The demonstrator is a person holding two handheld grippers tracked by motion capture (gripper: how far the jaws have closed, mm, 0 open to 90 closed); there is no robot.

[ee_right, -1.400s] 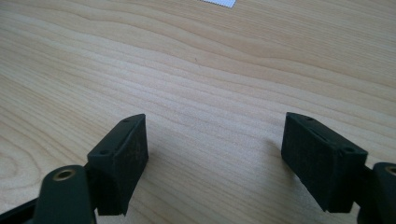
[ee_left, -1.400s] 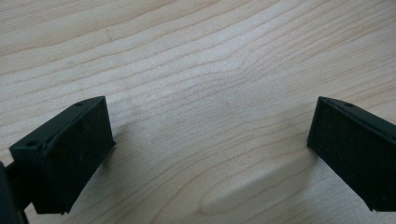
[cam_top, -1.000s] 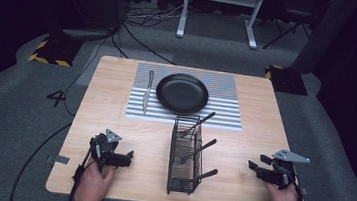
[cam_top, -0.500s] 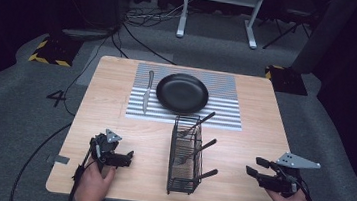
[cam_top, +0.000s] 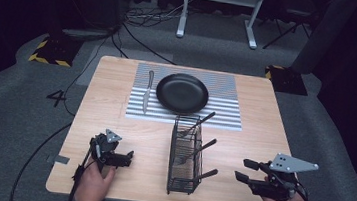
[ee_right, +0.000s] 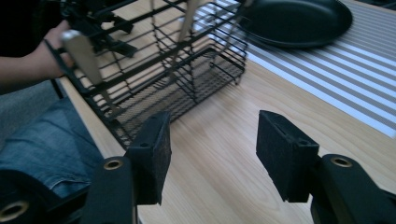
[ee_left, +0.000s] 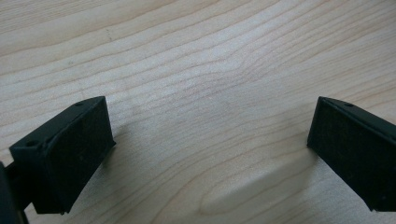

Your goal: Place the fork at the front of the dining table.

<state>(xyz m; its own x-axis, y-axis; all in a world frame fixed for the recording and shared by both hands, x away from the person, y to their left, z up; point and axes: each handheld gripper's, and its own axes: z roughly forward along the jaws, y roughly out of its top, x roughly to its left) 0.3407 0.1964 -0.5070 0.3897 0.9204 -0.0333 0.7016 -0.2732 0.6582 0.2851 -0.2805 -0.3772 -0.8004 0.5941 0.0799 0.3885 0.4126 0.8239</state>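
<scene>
**Right tongs lift toward the wire caddy as left tongs rest on the table**

Seen from the high view, a pale wooden table (cam_top: 116, 99) carries a grey-and-white striped placemat (cam_top: 225, 113) at its far side, with a round black plate (cam_top: 182, 93) on it and a silver table knife (cam_top: 146, 93) lying just left of the plate. Nearer the person stands a black wire-mesh cutlery caddy (cam_top: 185, 156), dark utensil handles (cam_top: 205, 148) leaning out of it to the right. The left tongs (cam_top: 126, 157) sit low on the table at the caddy's left; the right tongs (cam_top: 243, 170) are held well to its right, pointing toward it.

The right gripper view adds what the overhead camera cannot give: the caddy's mesh floor (ee_right: 154, 100) up close, a silvery utensil (ee_right: 86, 58) leaning inside, the plate's rim (ee_right: 299, 18) beyond, the person's other hand (ee_right: 44, 53) behind the wires and a denim-clad leg (ee_right: 46, 149) under the table's edge. The left gripper view offers bare wood grain (ee_left: 210, 84) between its two black pads.

Against the frame a second ago, the right tongs stand higher and their grey top plate has shifted outward; the left tongs are unmoved.

The right tongs have just been closing and stand partly apart with nothing between them, touching nothing. The left tongs gape wide, holding nothing.
</scene>
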